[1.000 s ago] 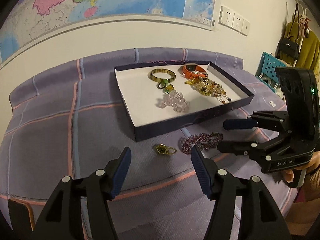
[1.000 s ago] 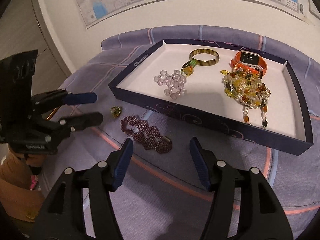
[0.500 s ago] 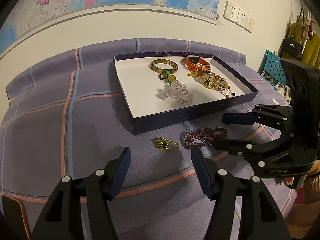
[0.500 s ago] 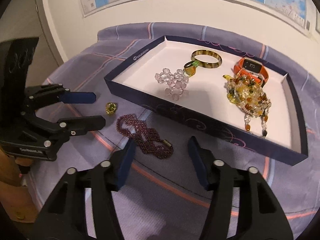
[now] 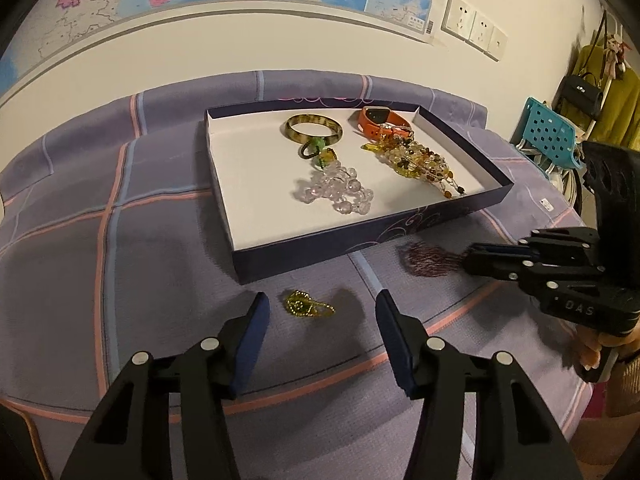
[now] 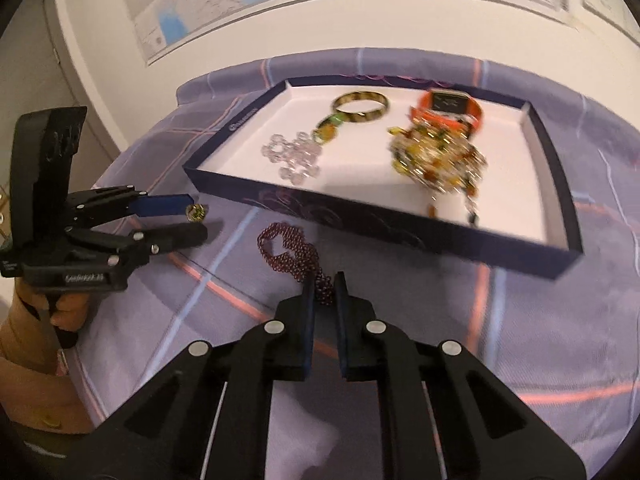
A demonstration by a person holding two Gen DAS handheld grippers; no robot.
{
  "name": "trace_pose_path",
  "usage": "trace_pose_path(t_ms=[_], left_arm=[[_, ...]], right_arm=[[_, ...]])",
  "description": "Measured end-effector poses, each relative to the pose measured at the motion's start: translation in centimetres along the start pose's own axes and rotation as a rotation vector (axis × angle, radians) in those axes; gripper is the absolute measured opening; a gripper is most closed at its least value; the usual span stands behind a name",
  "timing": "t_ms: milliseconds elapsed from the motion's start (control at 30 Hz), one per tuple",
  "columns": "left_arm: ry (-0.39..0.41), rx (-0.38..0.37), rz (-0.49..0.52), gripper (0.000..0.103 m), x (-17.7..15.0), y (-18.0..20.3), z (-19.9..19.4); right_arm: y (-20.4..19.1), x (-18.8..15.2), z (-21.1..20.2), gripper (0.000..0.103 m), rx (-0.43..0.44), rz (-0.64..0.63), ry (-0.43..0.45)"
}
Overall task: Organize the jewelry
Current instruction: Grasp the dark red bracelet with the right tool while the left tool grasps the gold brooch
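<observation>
A maroon beaded bracelet (image 6: 288, 250) lies on the purple plaid cloth in front of the dark blue tray (image 6: 360, 216). My right gripper (image 6: 325, 284) is shut on its near end; in the left wrist view the right gripper (image 5: 472, 258) comes in from the right onto the bracelet (image 5: 428, 262). A small gold-green chain (image 5: 306, 306) lies on the cloth between the fingertips of my left gripper (image 5: 322, 300), whose jaws are closing without touching it. In the tray (image 5: 360, 236) lie a bangle (image 5: 314, 128), an orange watch (image 5: 380, 120), amber beads (image 5: 420, 160) and clear crystal beads (image 5: 336, 192).
The cloth-covered table stands against a white wall with a map and sockets (image 5: 476, 28). A teal chair (image 5: 548, 132) and hanging clothes (image 5: 612, 108) are at the far right. A hand (image 6: 64, 308) holds the left gripper's handle.
My right gripper moved in over the maroon bracelet and closed on its end. The left gripper's jaws narrowed a little and now frame the gold-green chain more closely.
</observation>
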State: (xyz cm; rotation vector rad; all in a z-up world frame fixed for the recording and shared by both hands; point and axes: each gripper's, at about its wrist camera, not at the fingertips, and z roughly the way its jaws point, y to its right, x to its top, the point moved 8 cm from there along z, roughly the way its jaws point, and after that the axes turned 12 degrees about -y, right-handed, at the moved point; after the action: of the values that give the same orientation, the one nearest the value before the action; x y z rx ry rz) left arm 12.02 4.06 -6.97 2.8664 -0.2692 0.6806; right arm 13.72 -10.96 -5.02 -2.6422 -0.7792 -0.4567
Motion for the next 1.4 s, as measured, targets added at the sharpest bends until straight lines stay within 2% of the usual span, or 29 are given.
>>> trace_pose_path(t_ms=[167,467,700,833,933,1000,1067,1100,1233,1400], left_arm=[[-0.003,0.024,0.010,0.046,0.1,0.3,0.2],[-0.006,0.042,0.018,0.043,0.1,0.6,0.3],[-0.005,0.048,0.015,0.043,0.2,0.6,0.3],[-0.004,0.055,0.004,0.035,0.2,0.3,0.4],[-0.003,0.060,-0.001,0.030,0.3,0.2,0.4],[-0.004,0.060,0.000,0.020,0.2,0.1,0.4],[-0.004,0.056,0.000,0.015,0.2,0.1,0.4],[-0.005,0.052,0.000,0.011,0.2,0.1,0.4],[-0.005,0.038,0.001,0.010,-0.1,0.2,0.3],[-0.004,0.023,0.001,0.010,-0.4,0.6,0.1]], right_arm=[[1.0,-0.9,-0.8,0.010,0.002,0.034,0.009],[0.8,-1.0,-0.6,0.016,-0.004,0.036,0.009],[-0.2,-0.5,-0.1,0.038,-0.047,-0.010,0.004],[-0.8,-0.2,0.4,0.036,-0.090,-0.050,-0.006],[-0.7,-0.1,0.5,0.029,-0.125,-0.063,-0.008],[-0.6,-0.1,0.5,0.014,-0.155,-0.073,-0.008],[-0.6,-0.1,0.5,0.012,-0.155,-0.076,-0.007],[-0.6,-0.1,0.5,0.010,-0.152,-0.075,-0.005],[-0.3,-0.1,0.2,0.009,-0.108,-0.053,0.003],[0.1,-0.5,-0.7,0.009,-0.011,0.004,0.020]])
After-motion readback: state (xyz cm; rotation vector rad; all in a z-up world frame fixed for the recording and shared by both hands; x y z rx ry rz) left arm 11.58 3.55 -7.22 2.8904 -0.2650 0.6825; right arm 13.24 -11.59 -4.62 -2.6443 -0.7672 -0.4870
